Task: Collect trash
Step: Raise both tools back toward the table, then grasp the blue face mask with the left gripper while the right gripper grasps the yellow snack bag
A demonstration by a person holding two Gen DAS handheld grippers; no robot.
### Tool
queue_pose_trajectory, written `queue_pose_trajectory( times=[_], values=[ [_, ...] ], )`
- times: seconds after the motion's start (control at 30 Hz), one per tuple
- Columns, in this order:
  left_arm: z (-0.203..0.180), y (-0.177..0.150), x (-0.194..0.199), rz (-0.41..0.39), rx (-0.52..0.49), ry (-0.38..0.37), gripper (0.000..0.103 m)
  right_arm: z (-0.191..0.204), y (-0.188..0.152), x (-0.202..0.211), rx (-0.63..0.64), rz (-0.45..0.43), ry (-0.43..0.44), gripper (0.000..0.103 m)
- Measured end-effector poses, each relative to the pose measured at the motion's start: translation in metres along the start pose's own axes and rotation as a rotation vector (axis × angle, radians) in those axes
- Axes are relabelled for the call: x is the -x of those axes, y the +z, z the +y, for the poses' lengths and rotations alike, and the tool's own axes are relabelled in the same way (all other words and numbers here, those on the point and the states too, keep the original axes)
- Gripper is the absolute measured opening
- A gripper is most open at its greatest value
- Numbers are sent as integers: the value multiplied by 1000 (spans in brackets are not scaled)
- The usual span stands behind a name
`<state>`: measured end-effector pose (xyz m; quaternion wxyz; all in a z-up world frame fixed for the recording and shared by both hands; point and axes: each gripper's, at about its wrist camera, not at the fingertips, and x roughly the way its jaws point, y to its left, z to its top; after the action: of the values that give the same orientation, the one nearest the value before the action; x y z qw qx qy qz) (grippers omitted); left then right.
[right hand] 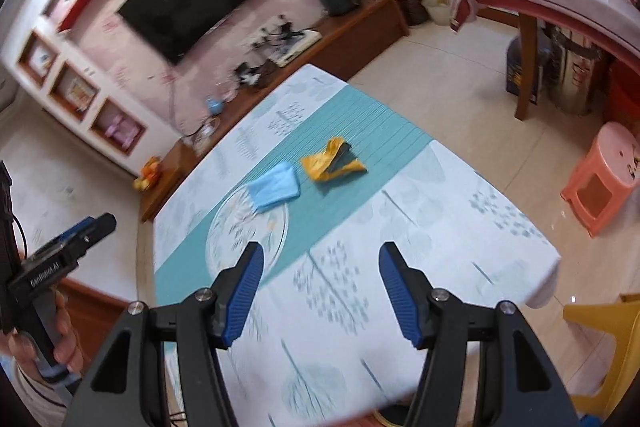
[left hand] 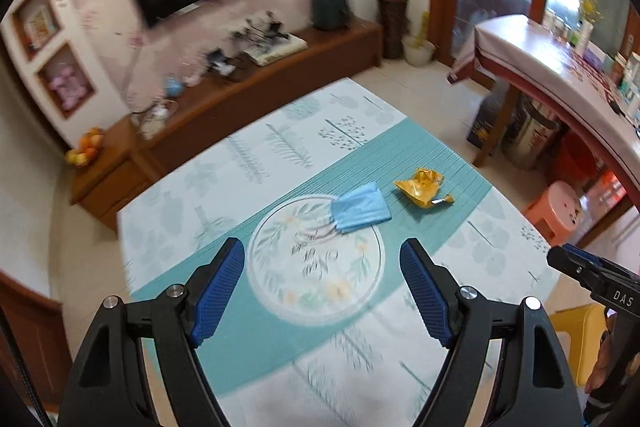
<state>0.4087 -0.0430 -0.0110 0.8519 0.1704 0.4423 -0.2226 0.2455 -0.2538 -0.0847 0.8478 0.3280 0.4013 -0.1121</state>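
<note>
Blue-padded left claw (left hand: 322, 259) gapes wide and empty above the worktop (left hand: 460, 267). Beyond it a folded blue mask (left hand: 362, 207) lies slantwise beside a crumpled yellow wrapper (left hand: 420, 185), apart. "DAS" marks the right tool. From the right wrist, the right claw (right hand: 320, 263) is also wide, empty; "GenRobot.AI" marks the left tool.

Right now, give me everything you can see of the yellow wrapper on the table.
The yellow wrapper is a crumpled, opened snack packet of shiny foil-like film, golden yellow outside with a dark inner face showing in the right wrist view. A torn strip sticks out at one end. It lies flat on the teal band of the tablecloth, beside the folded blue face mask with a gap between them. Nothing touches it but the cloth.
</note>
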Motion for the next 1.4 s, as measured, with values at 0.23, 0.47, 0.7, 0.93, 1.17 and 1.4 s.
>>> queue_pose_trajectory(
  times=[0.23, 0.47, 0.7, 0.93, 1.17, 1.4],
  values=[
    [-2, 41, -131, 89, -101, -102, 79, 13, 44, -85, -90, -16, -97, 60],
    [-16, 48, -223, 165, -140, -182, 79, 10, 70, -156, -103, 12, -181, 60],
    [-14, 45, -274, 220, -112, -225, 79, 9, 77, -195, -87, 38, -238, 60],
    [-18, 39, -292, 238, -125, -246, 79, 15, 73, -209, -29, 44, -278, 60],
    [-29, 33, -285, 247, -169, -287, 43, 21, 72, -212, 14, 41, -308, 32],
    [-36, 25, -273, 237, -190, -302, 8, 22, 68, -204, 18, 37, -274, 5]
  ],
)
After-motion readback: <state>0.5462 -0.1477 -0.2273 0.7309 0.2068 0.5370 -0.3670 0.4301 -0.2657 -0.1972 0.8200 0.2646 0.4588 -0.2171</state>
